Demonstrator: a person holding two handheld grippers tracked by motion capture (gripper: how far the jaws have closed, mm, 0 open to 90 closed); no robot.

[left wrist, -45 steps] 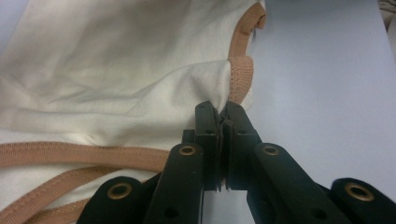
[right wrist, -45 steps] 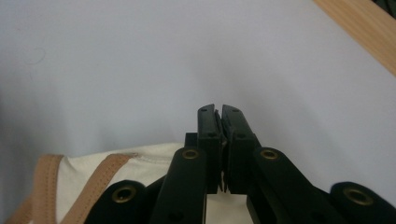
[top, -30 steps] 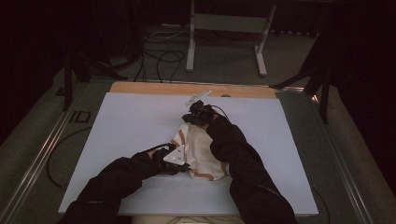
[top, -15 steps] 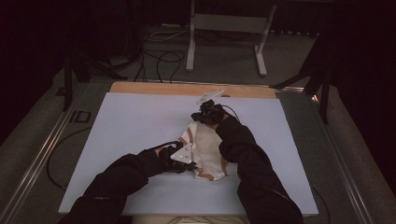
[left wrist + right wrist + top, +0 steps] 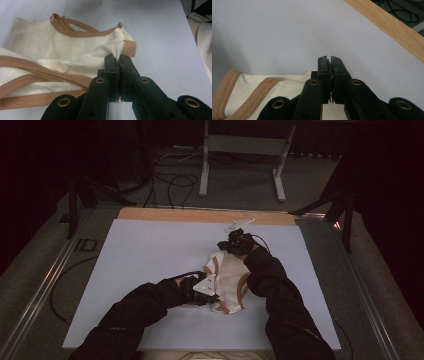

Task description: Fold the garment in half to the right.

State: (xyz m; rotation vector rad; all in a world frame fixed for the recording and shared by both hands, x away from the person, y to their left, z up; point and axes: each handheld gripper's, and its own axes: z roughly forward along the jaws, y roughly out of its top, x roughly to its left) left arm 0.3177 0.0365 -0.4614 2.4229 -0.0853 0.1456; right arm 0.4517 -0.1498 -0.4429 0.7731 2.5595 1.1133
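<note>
Your left tool is clamped on the cream garment at its tan-bound corner; your right tool pinches another edge. Cloth looks light, limp, non-slippery: hold the stitched binding, mid-surface.

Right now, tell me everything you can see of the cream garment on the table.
The cream garment is a small piece of soft, thin knit cloth with tan ribbed binding along its edges and openings. It lies crumpled and partly folded near the middle of the white table. The left gripper is shut on a bunched corner beside the binding; the right gripper is shut at its far edge, the cloth running under its fingers. Both sleeved arms reach over it.
</note>
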